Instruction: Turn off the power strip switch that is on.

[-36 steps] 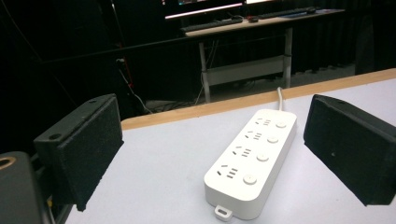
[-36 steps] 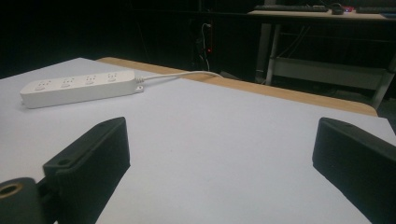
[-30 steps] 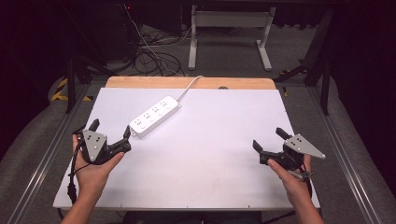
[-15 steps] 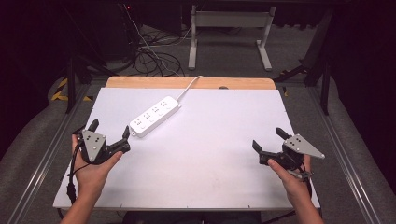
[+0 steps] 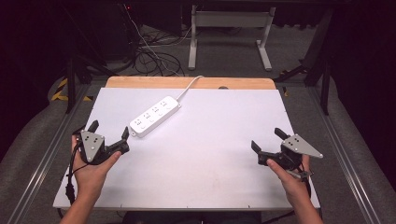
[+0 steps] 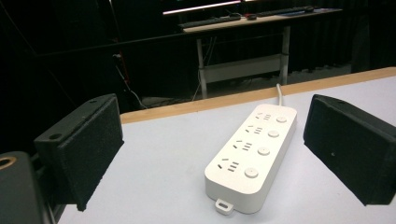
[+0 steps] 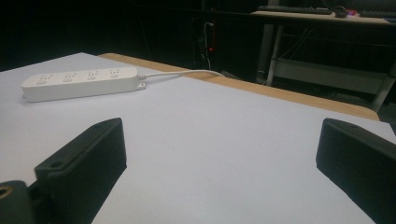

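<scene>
A white power strip (image 5: pixel 154 116) with several sockets and buttons lies at an angle on the white table top (image 5: pixel 205 154), back left of centre. Its white cable (image 5: pixel 189 86) runs off the far edge. My left gripper (image 5: pixel 109 131) is held open near the left edge, just short of the strip's near end. The left gripper view has the power strip (image 6: pixel 254 154) close ahead between the spread jaws. My right gripper (image 5: pixel 268 140) is open near the right edge, with nothing between its jaws. In the right gripper view the power strip (image 7: pixel 80 82) lies far off to the left.
A wooden strip (image 5: pixel 189 82) borders the table's far edge. Beyond it on the dark floor are loose cables (image 5: pixel 154 56) and a white desk frame (image 5: pixel 229 35). Metal rails (image 5: pixel 343 154) run along both sides of the table.
Both grippers have stayed nearly still. The left one has shifted slightly, still open; the power strip has not moved.
</scene>
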